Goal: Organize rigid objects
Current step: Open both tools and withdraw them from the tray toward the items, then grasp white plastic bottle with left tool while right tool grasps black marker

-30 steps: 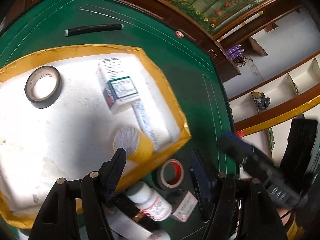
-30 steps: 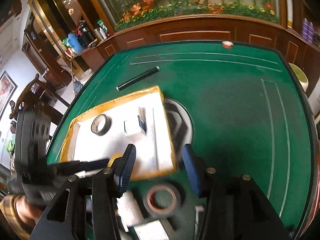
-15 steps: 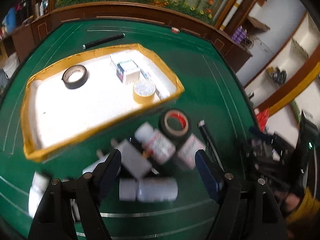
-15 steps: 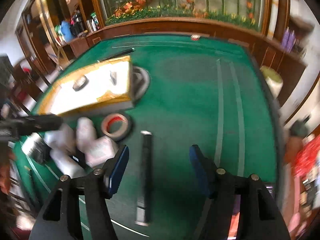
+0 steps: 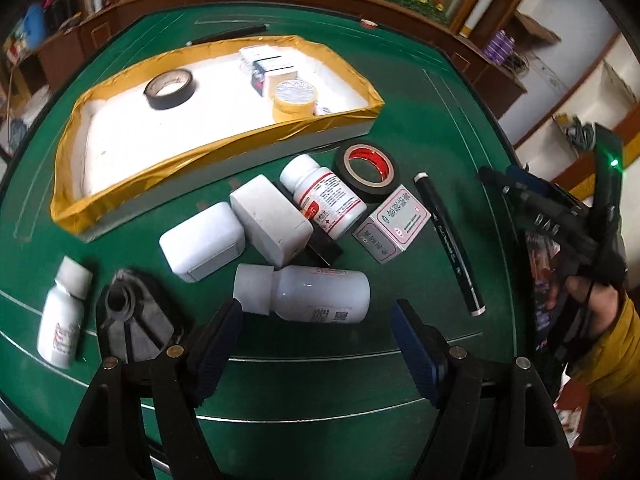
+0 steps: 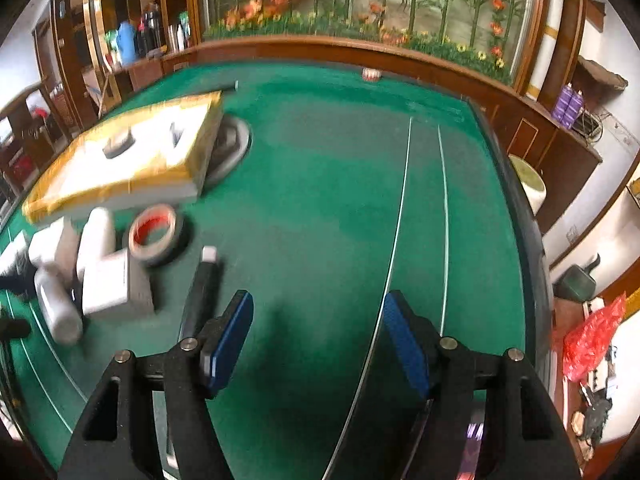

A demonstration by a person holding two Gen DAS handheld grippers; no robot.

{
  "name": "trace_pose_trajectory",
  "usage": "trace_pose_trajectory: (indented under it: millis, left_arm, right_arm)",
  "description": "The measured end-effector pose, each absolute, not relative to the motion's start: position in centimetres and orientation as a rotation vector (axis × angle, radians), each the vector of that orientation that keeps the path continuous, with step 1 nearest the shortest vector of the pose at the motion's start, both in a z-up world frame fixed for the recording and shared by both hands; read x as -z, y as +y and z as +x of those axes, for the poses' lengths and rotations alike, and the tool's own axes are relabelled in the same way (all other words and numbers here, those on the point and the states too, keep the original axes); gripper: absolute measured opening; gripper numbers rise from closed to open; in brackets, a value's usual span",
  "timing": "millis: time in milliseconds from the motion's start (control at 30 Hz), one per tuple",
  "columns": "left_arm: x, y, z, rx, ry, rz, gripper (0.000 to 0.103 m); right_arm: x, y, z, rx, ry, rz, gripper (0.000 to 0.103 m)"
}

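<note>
Between the spread fingers of the left gripper (image 5: 316,336), holding nothing: one white bottle (image 5: 304,294) lying on its side on the green table (image 5: 400,380), cap toward the left finger.

Just beyond it, touching or overlapping:
- two white rounded cases (image 5: 202,240), side by side;
- a second white bottle with red-printed label (image 5: 324,196), lying tilted, resting partly on a flat black item;
- a small white-and-pink carton (image 5: 392,224);
- a black tape roll with red core (image 5: 366,172), flat, close to the tray's front wall;
- a black pen (image 5: 450,240), to the right of the carton.

Far left, apart from the cluster: a small white bottle (image 5: 64,316) and a black ribbed disc (image 5: 132,320).

Behind the cluster: a white tray with yellow-taped rim (image 5: 224,152), containing a black tape roll (image 5: 170,88), a yellow tape roll (image 5: 294,100) and small boxes (image 5: 268,70).

Right gripper (image 6: 316,340): fingers spread, holding nothing, over bare green felt; the pen lies just beside its left finger. This view is blurred. The person's right hand (image 5: 596,300) grips its handle at the table's right edge.
</note>
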State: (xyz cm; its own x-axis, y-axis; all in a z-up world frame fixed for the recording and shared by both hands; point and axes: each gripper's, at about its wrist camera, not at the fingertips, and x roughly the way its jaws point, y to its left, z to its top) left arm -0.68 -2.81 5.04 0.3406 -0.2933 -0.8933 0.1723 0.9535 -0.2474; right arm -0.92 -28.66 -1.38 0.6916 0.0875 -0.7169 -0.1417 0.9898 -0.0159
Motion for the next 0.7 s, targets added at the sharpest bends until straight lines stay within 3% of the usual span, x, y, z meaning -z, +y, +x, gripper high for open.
trace_pose_trajectory:
  millis: [200,500,633,700]
  left_arm:
    - [-4.2,-2.5,-0.1,0.244,1.226,-0.224,0.079]
    - [-2.3,-1.7,1.5,0.132,1.296,-0.402,0.08]
    - [-1.5,-1.9,1.7,0.101,1.306,-0.407,0.078]
    - [-1.6,-2.2,1.4,0.087,1.297,-0.363,0.072]
  right_arm:
    - [0.1,-27.0,-1.4,-0.186,0.862,-0.024,0.067]
    - [3.4,-23.3,-4.8,-0.261,1.054,-0.055,0.065]
    - [4.7,-22.0,-5.2,-0.246,1.091,-0.129,0.044]
    - [4.8,-21.6,-5.4,-0.237,1.082,-0.17,0.034]
